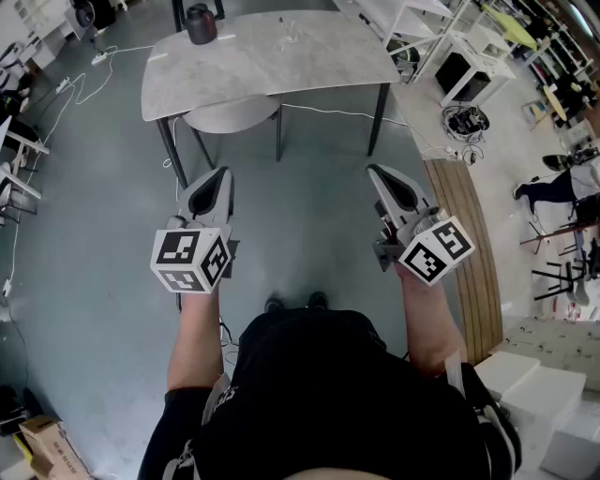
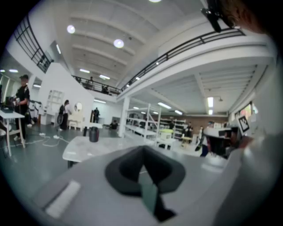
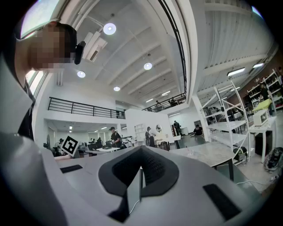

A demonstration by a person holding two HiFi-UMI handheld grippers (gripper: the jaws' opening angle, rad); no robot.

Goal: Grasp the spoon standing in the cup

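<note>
The left tongs (image 1: 221, 176) and the right tongs (image 1: 375, 172) are held out side by side in the lower middle of the head view, both above the grey floor (image 1: 84, 216) and both pointing up the frame towards a table (image 1: 281, 61). Each pair is pressed together with nothing between the jaws; the left gripper view and the right gripper view both show the dark pads meeting at one thin seam. A marker cube (image 1: 192, 259) sits at the back of the left tongs, and another (image 1: 437, 249) at the back of the right.

The dark cup (image 1: 200, 24) stands on the table's far left corner, at the upper left of the frame, well apart from both tongs. The spoon in it is too small to make out. In the left gripper view the cup (image 2: 93, 134) shows left of centre on the pale tabletop, beyond the jaws. A white cable (image 1: 86, 80) trails over the floor to the left of the table
</note>
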